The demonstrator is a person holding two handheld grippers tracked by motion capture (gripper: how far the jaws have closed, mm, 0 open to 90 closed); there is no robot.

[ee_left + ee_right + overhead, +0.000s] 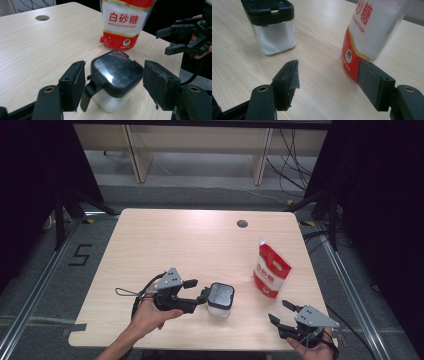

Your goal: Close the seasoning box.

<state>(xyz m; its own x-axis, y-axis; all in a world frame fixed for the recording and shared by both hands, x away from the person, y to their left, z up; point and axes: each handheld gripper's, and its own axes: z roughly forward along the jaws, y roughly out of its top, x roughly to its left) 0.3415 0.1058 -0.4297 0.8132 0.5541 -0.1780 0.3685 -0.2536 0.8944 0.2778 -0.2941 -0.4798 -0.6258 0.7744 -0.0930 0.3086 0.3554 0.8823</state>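
A small clear jar (220, 297) with a black flip lid holds white grains and stands upright on the wooden table (165, 245), near the front. My left gripper (199, 290) is open just left of it. In the left gripper view the jar (116, 72) sits between the spread jaws of my left gripper (115, 82), with gaps on both sides. A red and white bag of sugar (270, 270) stands to the right. My right gripper (280, 311) is open and empty near the front right edge, short of the bag (372, 30) and the jar (270, 27).
A round cable hole (242, 223) lies in the table's far part. The table's right edge runs close behind the sugar bag. Beyond the table stand pale shelf legs (135, 155), floor cables and dark curtains on both sides.
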